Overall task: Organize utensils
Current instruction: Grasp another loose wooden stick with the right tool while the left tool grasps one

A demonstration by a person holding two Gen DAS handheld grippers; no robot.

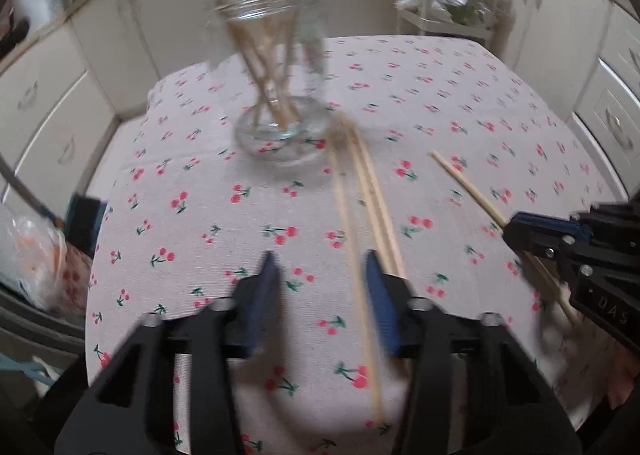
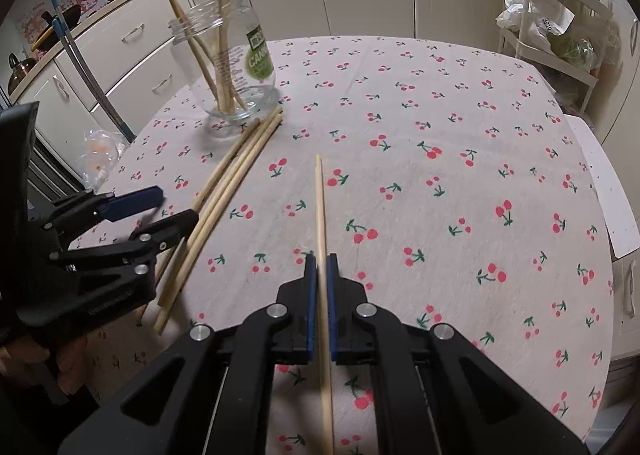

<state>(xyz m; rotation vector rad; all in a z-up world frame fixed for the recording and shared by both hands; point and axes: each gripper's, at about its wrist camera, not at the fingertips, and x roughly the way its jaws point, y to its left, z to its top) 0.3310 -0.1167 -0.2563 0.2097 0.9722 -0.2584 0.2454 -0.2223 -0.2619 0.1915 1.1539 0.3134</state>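
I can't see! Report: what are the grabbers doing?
Right gripper shut on one chopstick. Left gripper open, empty. Loose chopsticks beside jar. Nothing in the way.

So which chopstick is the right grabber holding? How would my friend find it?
Find the glass jar with sticks standing in it on the cherry tablecloth. A bunch of chopsticks lies beside its base. The one you want lies apart to their right, alone, pinched between the right gripper's blue pads.

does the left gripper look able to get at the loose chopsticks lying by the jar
Probably yes. The left gripper is open right over the loose chopsticks, nothing between them; the right gripper holds its own chopstick off to the side.
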